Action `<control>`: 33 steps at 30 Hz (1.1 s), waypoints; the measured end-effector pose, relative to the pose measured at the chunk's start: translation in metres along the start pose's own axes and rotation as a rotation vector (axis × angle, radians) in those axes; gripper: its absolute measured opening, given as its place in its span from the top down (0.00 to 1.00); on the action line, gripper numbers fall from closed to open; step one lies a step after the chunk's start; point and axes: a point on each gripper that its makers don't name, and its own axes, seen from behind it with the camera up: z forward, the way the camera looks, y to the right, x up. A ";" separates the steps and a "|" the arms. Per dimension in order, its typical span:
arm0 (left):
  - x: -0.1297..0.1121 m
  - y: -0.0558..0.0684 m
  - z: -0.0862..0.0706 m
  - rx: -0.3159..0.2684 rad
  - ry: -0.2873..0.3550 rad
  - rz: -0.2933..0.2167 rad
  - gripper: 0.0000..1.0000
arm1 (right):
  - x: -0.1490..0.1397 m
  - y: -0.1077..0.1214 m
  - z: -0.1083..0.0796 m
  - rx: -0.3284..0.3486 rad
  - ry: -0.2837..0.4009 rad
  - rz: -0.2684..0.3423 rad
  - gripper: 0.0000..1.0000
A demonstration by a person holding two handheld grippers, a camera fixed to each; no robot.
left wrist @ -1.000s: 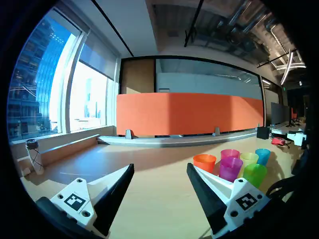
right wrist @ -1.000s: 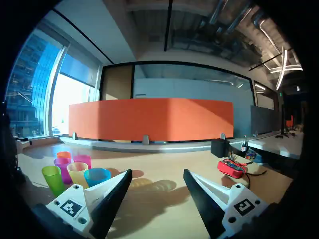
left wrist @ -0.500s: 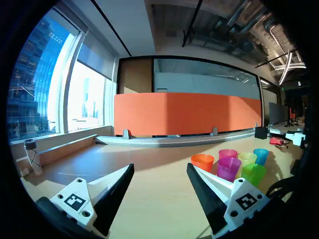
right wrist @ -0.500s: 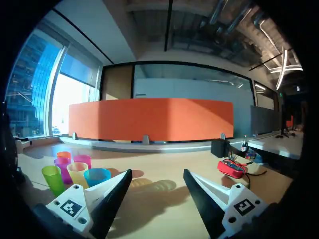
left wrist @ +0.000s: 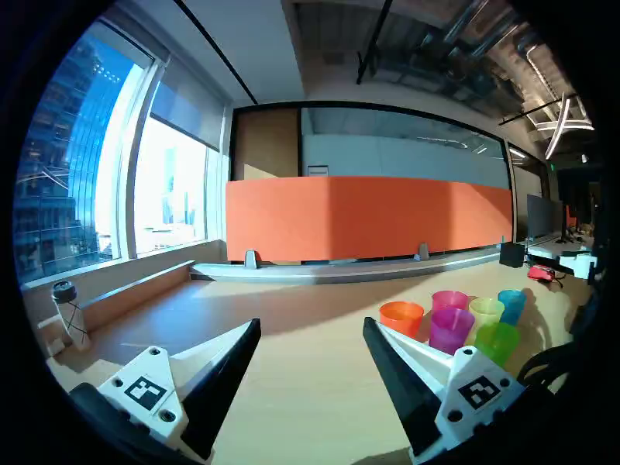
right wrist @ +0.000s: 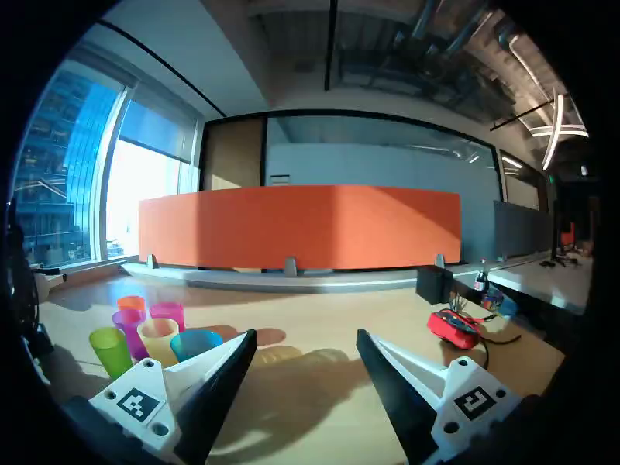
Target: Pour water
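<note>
Several coloured plastic cups stand in a cluster on the wooden table: an orange cup (left wrist: 401, 316), a pink cup (left wrist: 449, 301), a purple cup (left wrist: 450, 329), a yellow cup (left wrist: 486, 312), a green cup (left wrist: 496, 342) and a blue cup (left wrist: 511, 304). My left gripper (left wrist: 311, 341) is open with nothing between its fingers, and the cups lie just right of it. In the right gripper view the same cluster sits low on the left, with the green cup (right wrist: 111, 350) nearest and the blue cup (right wrist: 194, 344) beside my open right gripper (right wrist: 306, 345).
An orange partition (left wrist: 368, 218) runs along the table's far edge. A small bottle (left wrist: 70, 314) stands on the window ledge at the left. A red device (right wrist: 452, 326) with cables and a black box (right wrist: 434, 284) lie at the right.
Both views have shifted slightly; the cups sit a little lower and to the right in each. Both grippers stay open and empty.
</note>
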 end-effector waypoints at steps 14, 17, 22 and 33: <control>0.076 0.000 0.015 -0.065 -0.010 -0.023 0.02 | 0.097 0.004 0.011 0.040 0.009 -0.007 0.01; 0.095 -0.001 0.018 -0.079 -0.007 -0.024 0.02 | 0.119 0.004 0.013 0.051 0.011 -0.016 0.01; 0.127 -0.004 0.023 -0.088 -0.004 -0.005 0.02 | 0.148 0.006 0.019 0.055 0.016 -0.031 0.01; 0.203 -0.003 0.029 -0.113 0.038 0.012 0.02 | 0.201 0.005 0.025 0.079 0.019 -0.020 0.01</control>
